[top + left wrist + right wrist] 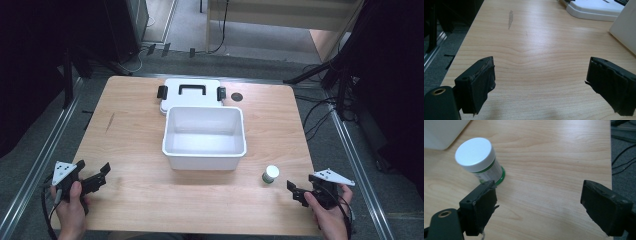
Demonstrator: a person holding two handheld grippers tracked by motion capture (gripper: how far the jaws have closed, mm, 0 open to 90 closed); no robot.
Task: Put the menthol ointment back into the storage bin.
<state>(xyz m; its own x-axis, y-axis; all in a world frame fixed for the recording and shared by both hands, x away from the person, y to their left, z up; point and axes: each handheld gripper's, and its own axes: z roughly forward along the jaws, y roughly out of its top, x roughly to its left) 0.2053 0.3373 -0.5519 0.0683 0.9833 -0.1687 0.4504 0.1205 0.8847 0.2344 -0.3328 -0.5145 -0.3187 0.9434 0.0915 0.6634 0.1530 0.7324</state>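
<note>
— How are the two grippers held?

— The right gripper [537, 203] is held low over the pale wooden table [554, 152] with its jaws spread wide, and nothing is clasped between them. The left gripper [540, 85] is likewise spread apart over bare wood, with nothing gripped.

— Where is the jar seen from the right gripper?

— The small white plastic jar with a white screw cap and a green band at its base [480, 160] is found just ahead of the left-hand jaw in the right gripper view, standing upright on the table, outside the gap and apart from the pads. In the high view the jar [270, 174] is seen near the right gripper [295, 192], between it and the box.

— And farther out?

— Beyond the jar, the open white rectangular plastic box [204, 152] is placed. Behind that, its flat white lid with black handle and clips [192, 90] is laid on the table. From the left gripper [92, 172], the box is seen ahead and off to the right.
</note>
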